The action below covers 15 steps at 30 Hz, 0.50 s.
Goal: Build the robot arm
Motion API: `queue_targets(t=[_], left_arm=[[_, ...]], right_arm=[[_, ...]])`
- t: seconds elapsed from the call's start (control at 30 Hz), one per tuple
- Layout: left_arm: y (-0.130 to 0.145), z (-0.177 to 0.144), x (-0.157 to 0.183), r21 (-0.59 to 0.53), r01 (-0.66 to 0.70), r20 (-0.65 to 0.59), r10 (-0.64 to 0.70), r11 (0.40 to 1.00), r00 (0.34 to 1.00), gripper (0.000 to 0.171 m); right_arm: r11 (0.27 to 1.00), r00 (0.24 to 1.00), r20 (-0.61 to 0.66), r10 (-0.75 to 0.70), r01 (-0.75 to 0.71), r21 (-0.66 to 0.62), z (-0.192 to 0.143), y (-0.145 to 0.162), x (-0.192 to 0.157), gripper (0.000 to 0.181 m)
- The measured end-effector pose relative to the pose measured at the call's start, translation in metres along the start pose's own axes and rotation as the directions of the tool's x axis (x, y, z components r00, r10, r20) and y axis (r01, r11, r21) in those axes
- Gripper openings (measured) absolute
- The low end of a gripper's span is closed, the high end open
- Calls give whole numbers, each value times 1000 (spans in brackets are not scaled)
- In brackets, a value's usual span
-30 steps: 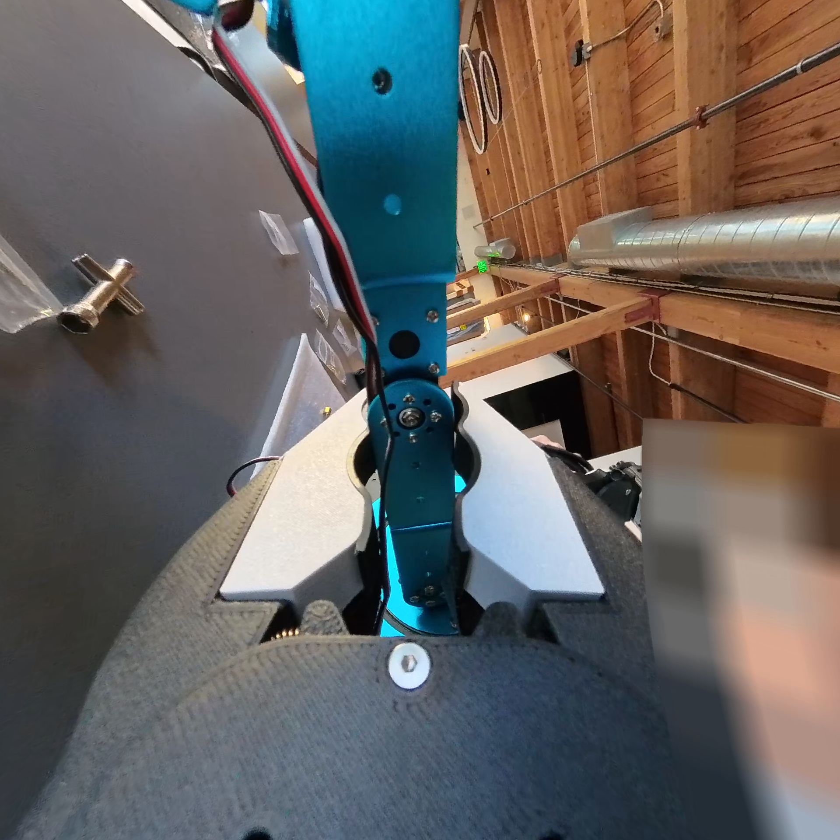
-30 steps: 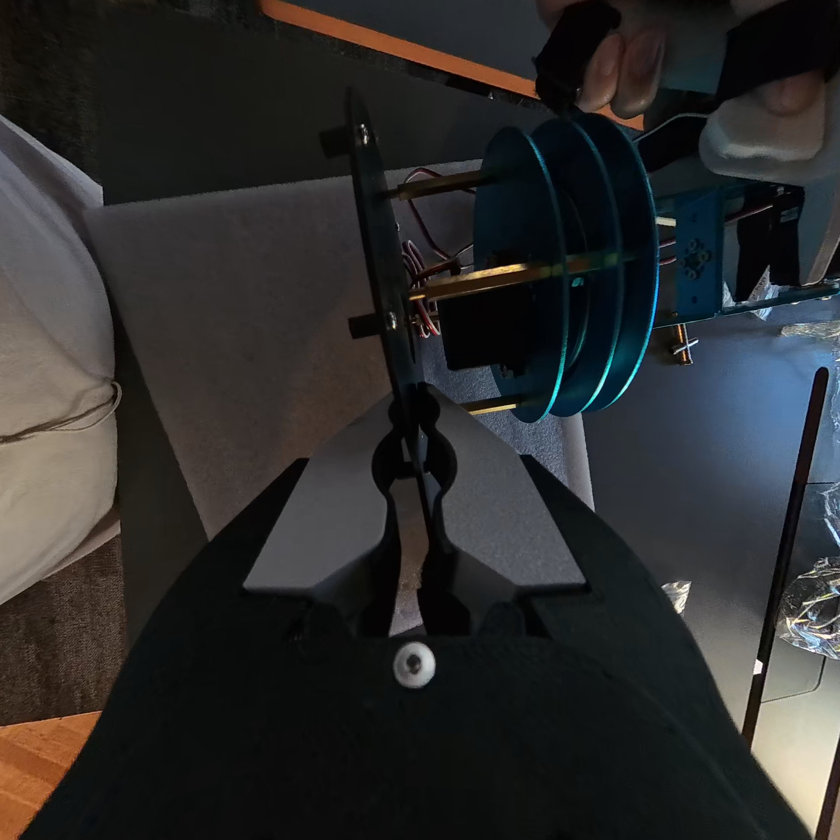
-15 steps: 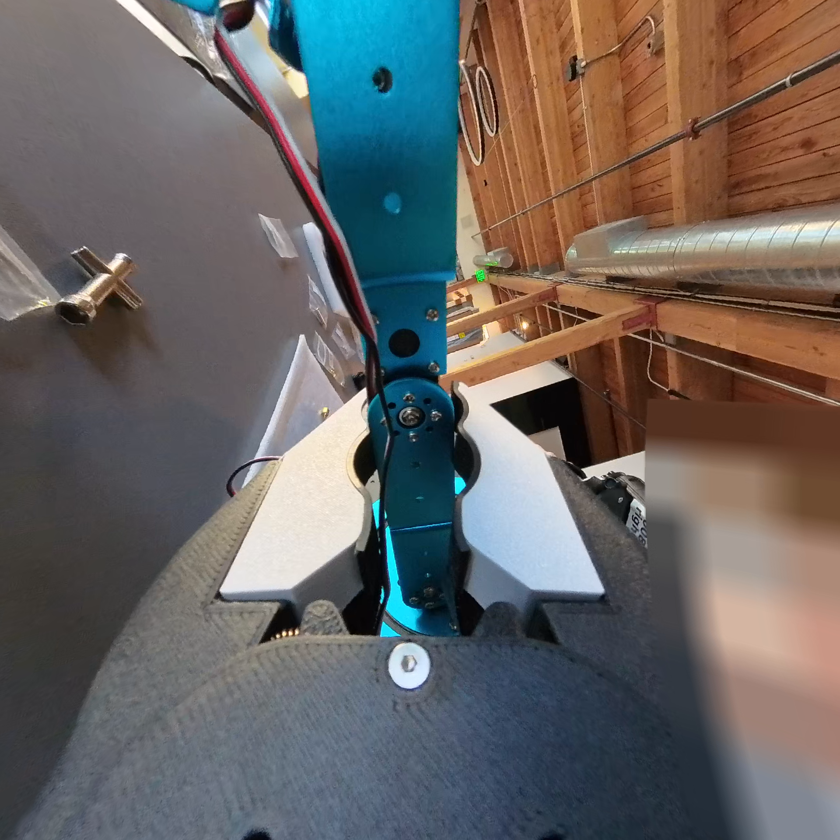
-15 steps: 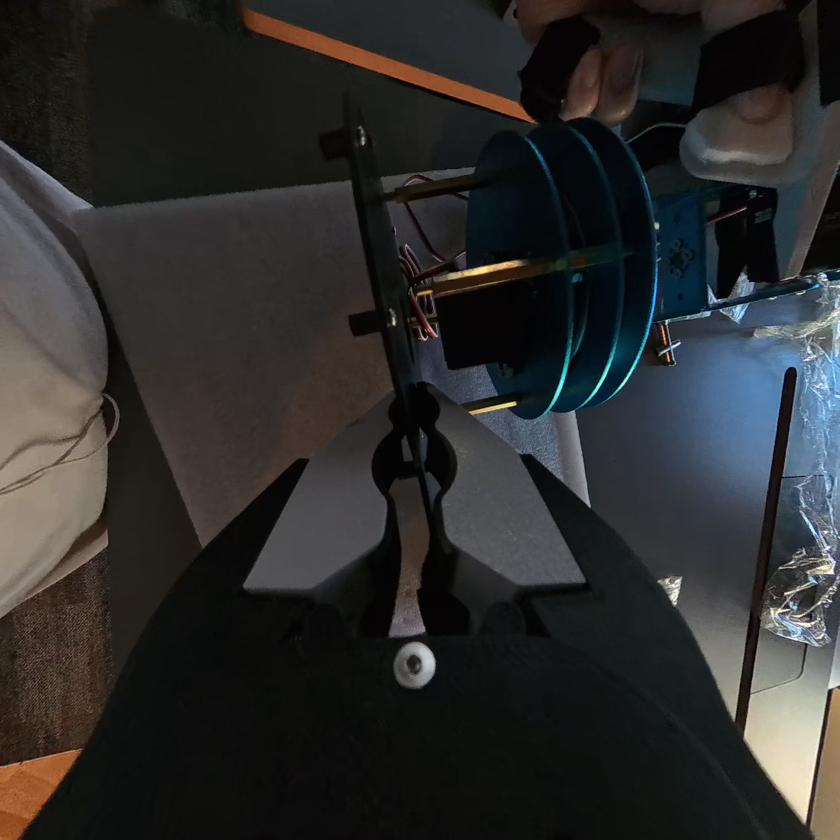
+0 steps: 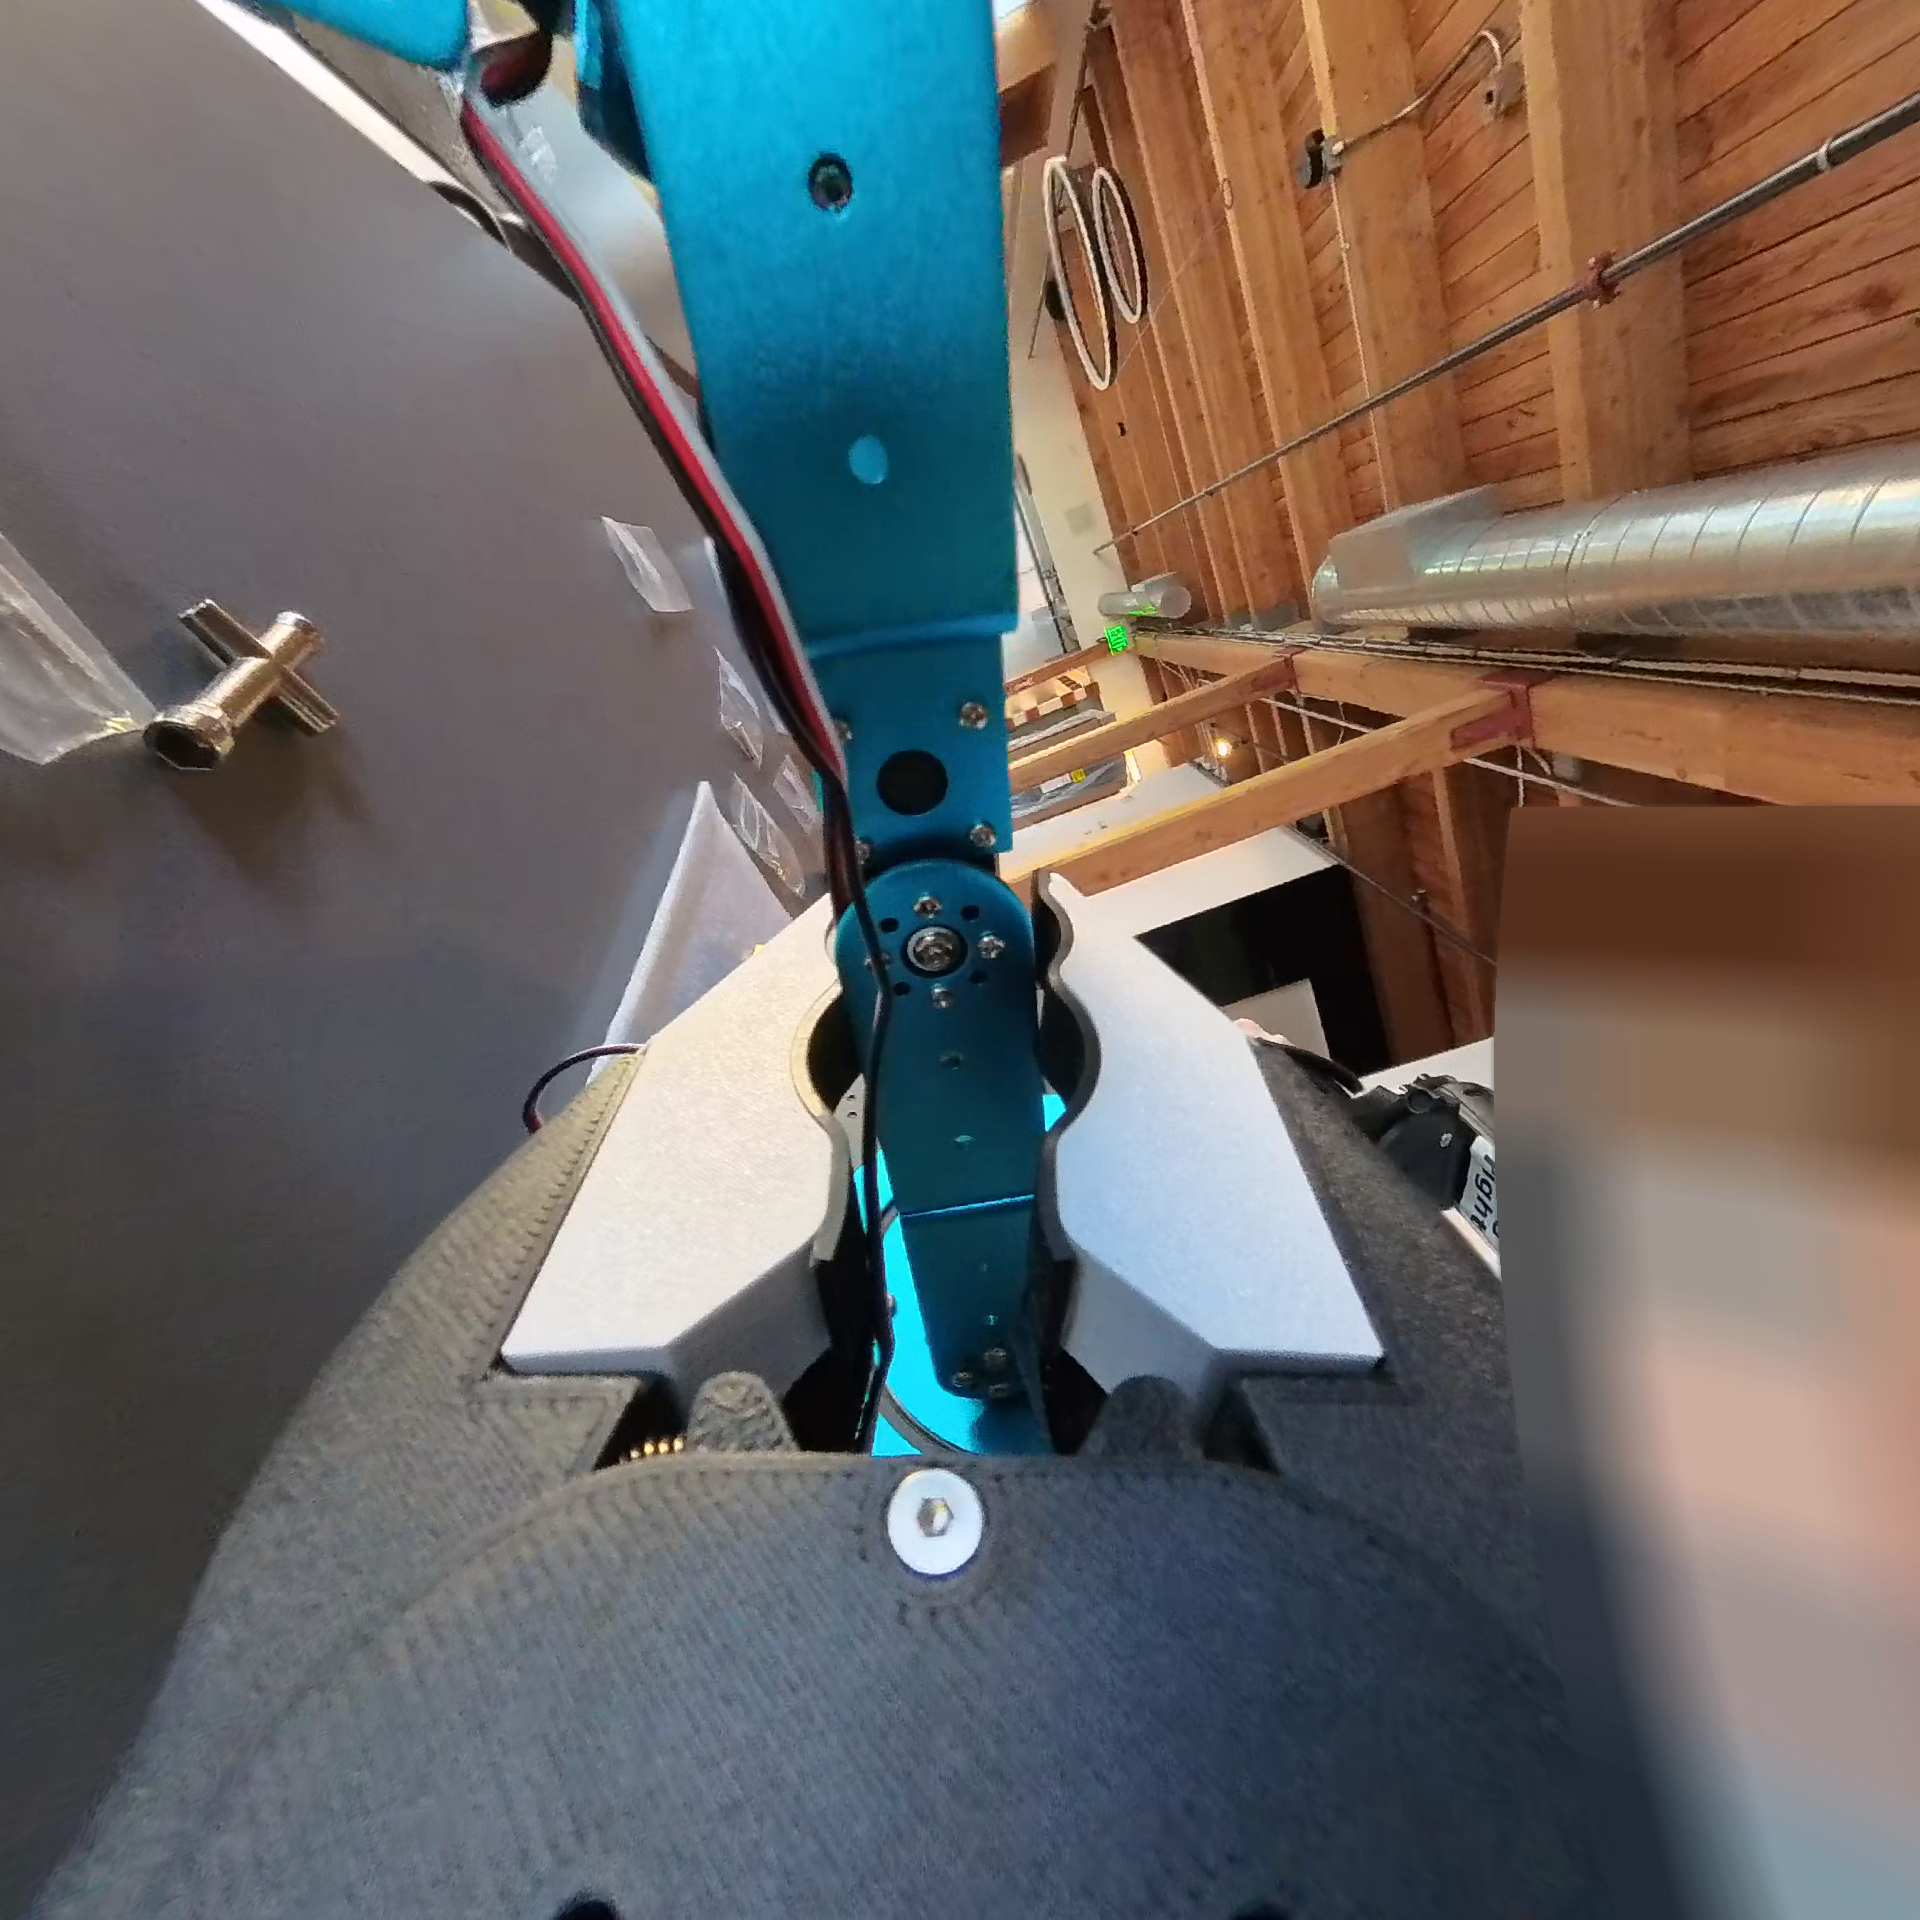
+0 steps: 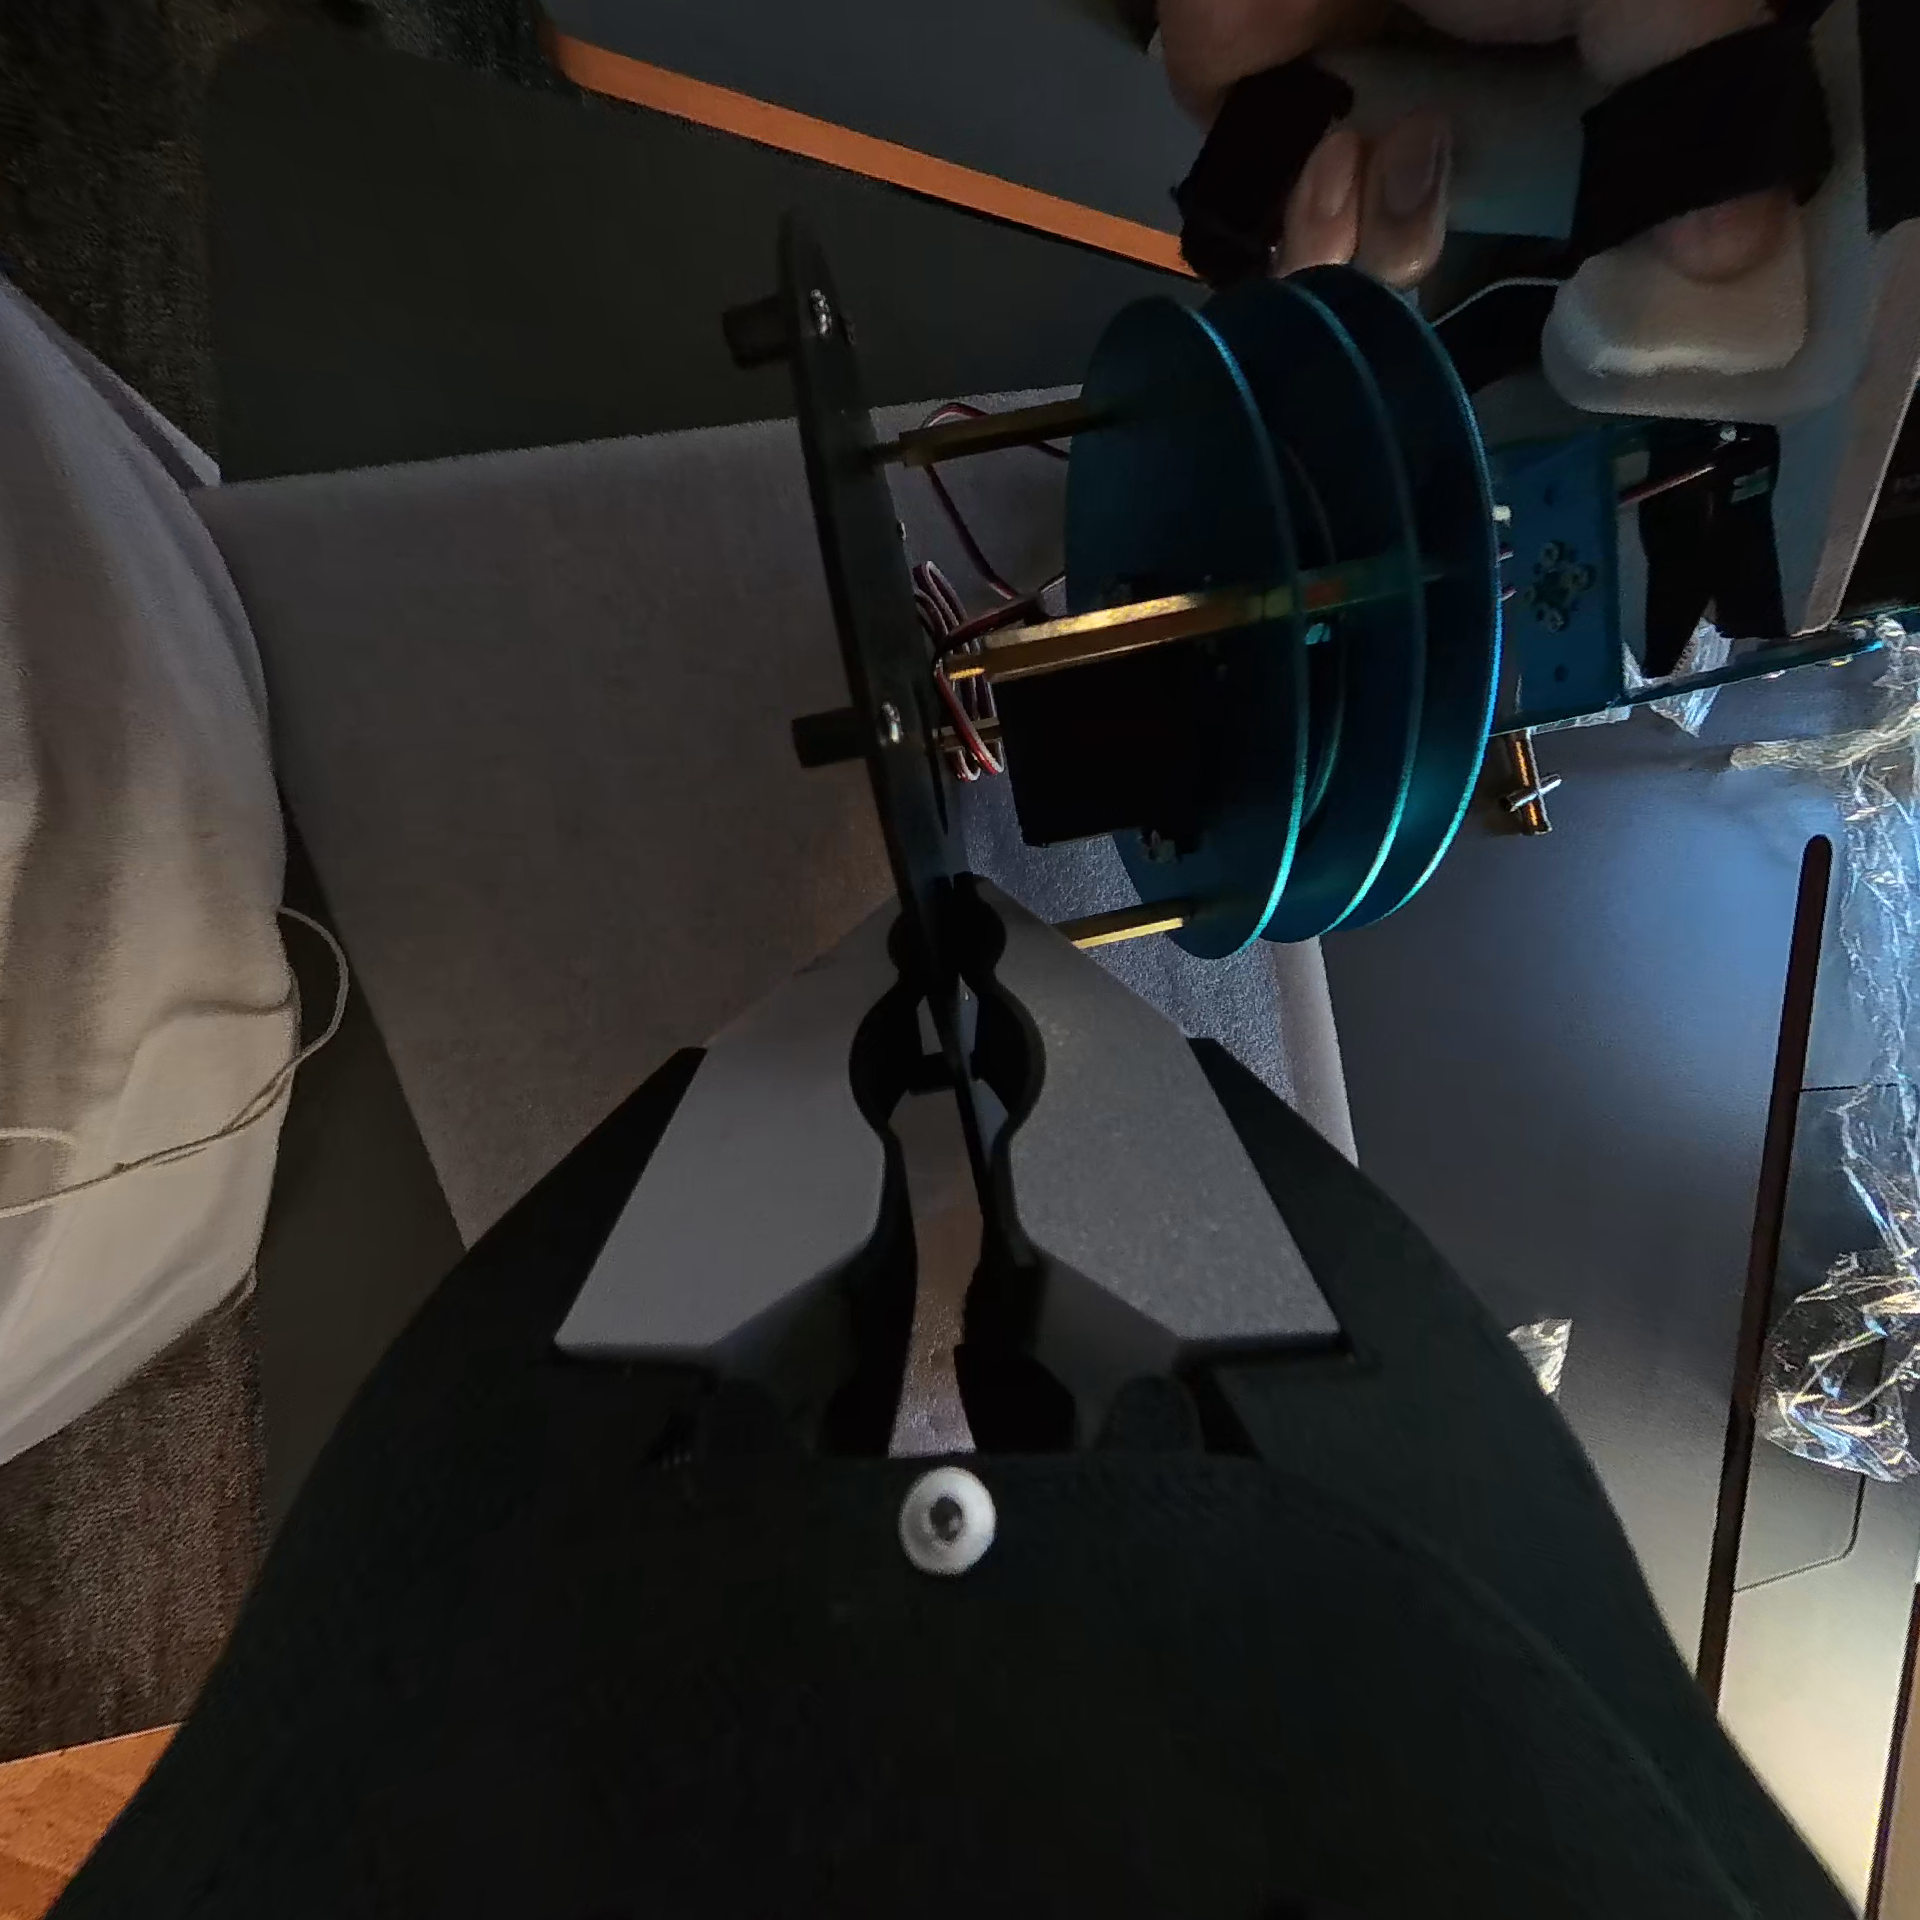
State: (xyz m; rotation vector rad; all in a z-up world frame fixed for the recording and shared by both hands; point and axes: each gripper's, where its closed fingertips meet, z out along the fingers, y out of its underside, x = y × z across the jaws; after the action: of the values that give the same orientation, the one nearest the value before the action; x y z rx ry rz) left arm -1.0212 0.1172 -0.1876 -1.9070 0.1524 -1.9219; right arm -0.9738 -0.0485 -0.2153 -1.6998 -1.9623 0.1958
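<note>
Left gripper [image 5: 940,1049] is clamped on the blue metal arm link [image 5: 847,364] of a small servo robot arm; jaws close on the narrow bracket [image 5: 956,1132] just below the servo joint, red/black servo wires [image 5: 665,353] running up its left side. Grip point matches the views 1.0 s and 0.5 s back, no slip.

Right gripper [image 6: 951,997] is pinched on the edge of the black base plate [image 6: 847,582] of the same assembly. Brass standoffs [image 6: 1122,634] tie that plate to the stacked blue discs [image 6: 1330,613], black servo [image 6: 1091,758] sitting between them.

Change since 1.0 s ago: small. The whole assembly has drifted slightly in the right wrist view, both grips unchanged. The person's hand [image 6: 1361,156] working the other gripper shows top right.

Around it: a cross-shaped socket wrench [image 5: 244,686] lies on the dark tabletop [image 5: 260,1039], well apart from the arm. Crinkled plastic bags [image 6: 1860,1351] sit off to the right of the discs.
</note>
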Motion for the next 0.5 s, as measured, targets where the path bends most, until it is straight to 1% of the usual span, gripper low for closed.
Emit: queue_targets(t=[0.13,0.33,0.5], left_arm=[[-1,0,0,13,27,6,-27,1000,1000,28],[0,2,-2,5,18,78,-19,1000,997,28],[0,0,-1,13,8,79,-9,1000,997,28]], right_arm=[[1000,1000,3,0,0,2,0,0,0,0],[1000,1000,1,-1,1,-4,0,0,0,0],[1000,1000,-4,-6,6,-10,0,0,0,0]])
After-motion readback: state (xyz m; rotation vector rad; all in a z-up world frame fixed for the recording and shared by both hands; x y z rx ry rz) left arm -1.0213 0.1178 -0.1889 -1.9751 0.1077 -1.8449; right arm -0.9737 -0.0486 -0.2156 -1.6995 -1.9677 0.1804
